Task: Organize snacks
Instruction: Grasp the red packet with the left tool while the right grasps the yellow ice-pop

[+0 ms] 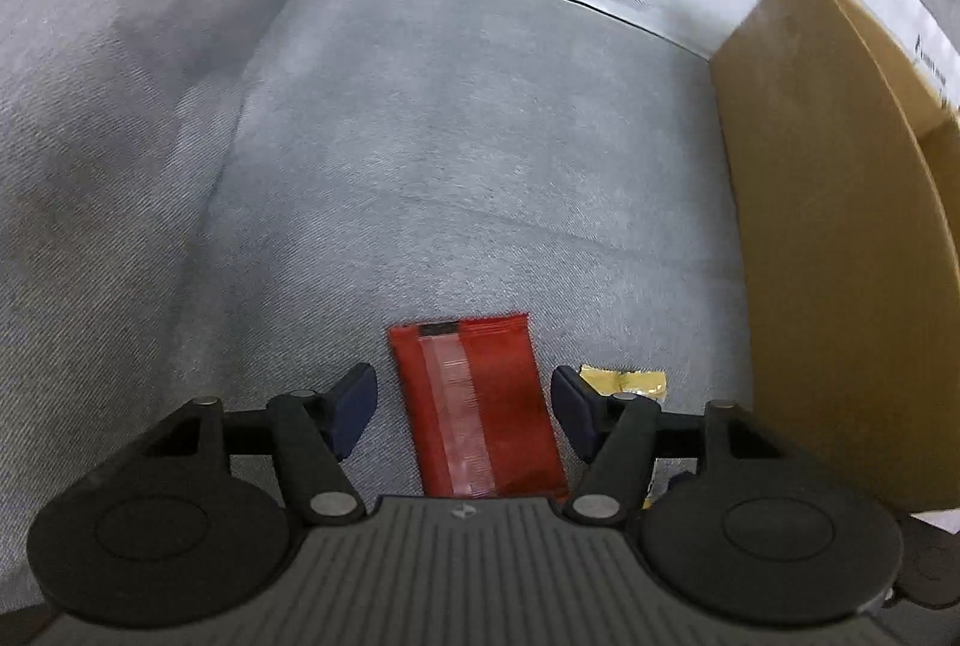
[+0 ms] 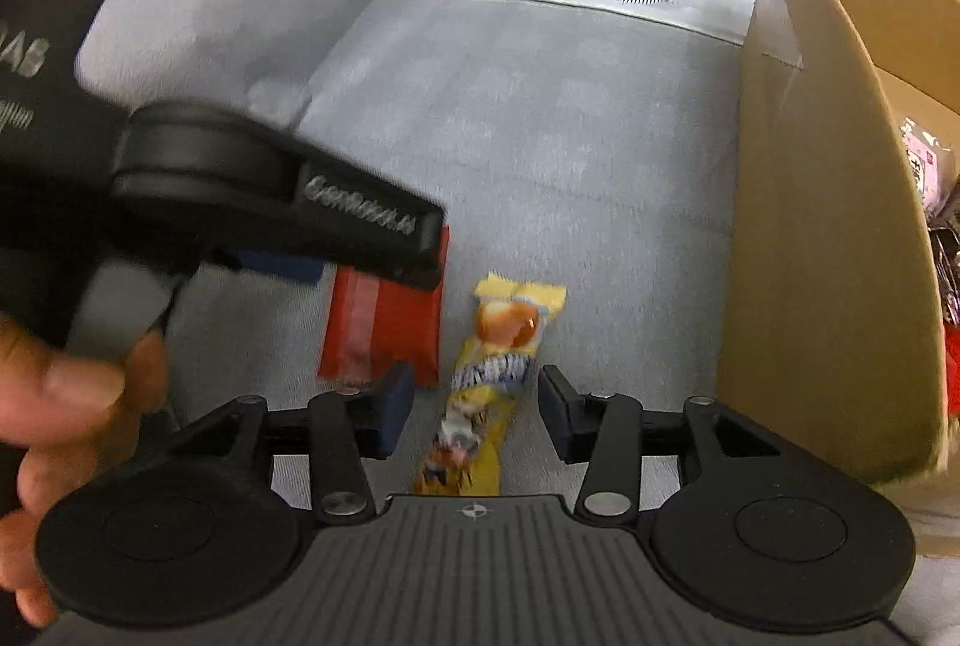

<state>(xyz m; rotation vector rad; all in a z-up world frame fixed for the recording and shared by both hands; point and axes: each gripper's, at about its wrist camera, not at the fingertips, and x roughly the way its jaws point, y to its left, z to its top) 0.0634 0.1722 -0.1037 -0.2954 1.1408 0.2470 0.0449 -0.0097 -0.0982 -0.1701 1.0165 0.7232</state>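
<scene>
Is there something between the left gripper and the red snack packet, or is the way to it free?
Nothing visible blocks it. The left gripper is open, and the red packet lies flat on the grey sofa seat directly between its fingers. The yellow packet lies beside it, toward the cardboard box, outside the jaws.

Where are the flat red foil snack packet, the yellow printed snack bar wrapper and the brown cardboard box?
flat red foil snack packet [image 1: 480, 406], left wrist view, centre of its face.
yellow printed snack bar wrapper [image 2: 489, 376], right wrist view, mid-length.
brown cardboard box [image 2: 822, 226], right wrist view, outer wall.
</scene>
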